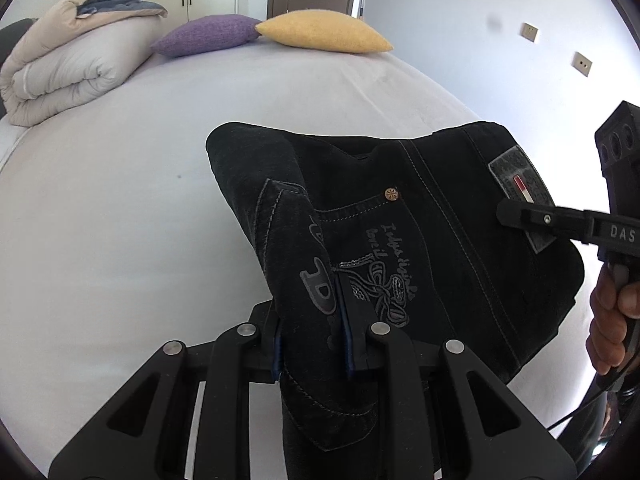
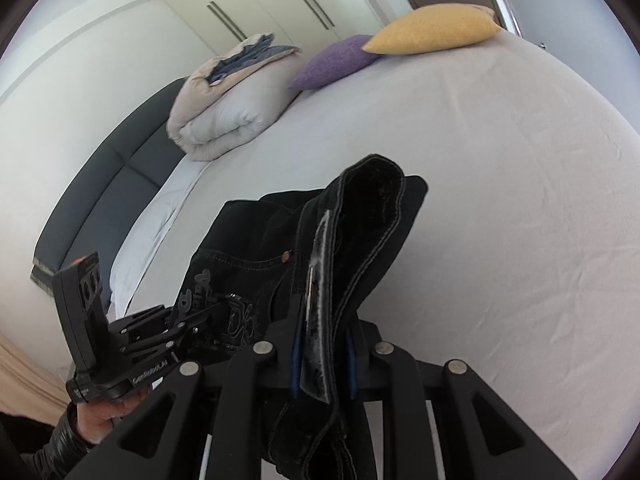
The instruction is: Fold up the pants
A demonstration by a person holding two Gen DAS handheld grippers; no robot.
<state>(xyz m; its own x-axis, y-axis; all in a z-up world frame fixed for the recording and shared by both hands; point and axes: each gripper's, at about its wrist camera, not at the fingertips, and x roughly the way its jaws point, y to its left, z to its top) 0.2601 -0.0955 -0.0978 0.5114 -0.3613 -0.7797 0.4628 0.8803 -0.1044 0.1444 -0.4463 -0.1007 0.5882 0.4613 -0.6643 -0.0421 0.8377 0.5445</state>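
Note:
Black jeans (image 1: 420, 240) with pale stitching, a copper rivet and a grey embroidered pocket hang folded in the air above the bed (image 1: 120, 220). My left gripper (image 1: 320, 344) is shut on one bunched edge of the jeans near the pocket. My right gripper (image 2: 322, 356) is shut on the waistband side with the grey brand patch (image 1: 520, 188). In the left wrist view the right gripper (image 1: 516, 210) shows at the right edge. In the right wrist view the left gripper (image 2: 176, 320) shows at lower left on the jeans (image 2: 360, 232).
The bed has a pale grey sheet (image 2: 500, 200). A folded beige duvet (image 1: 68, 68), a purple cushion (image 1: 204, 34) and a yellow cushion (image 1: 324, 32) lie at its far end. A dark headboard (image 2: 100, 192), wardrobe doors and a brown door stand behind.

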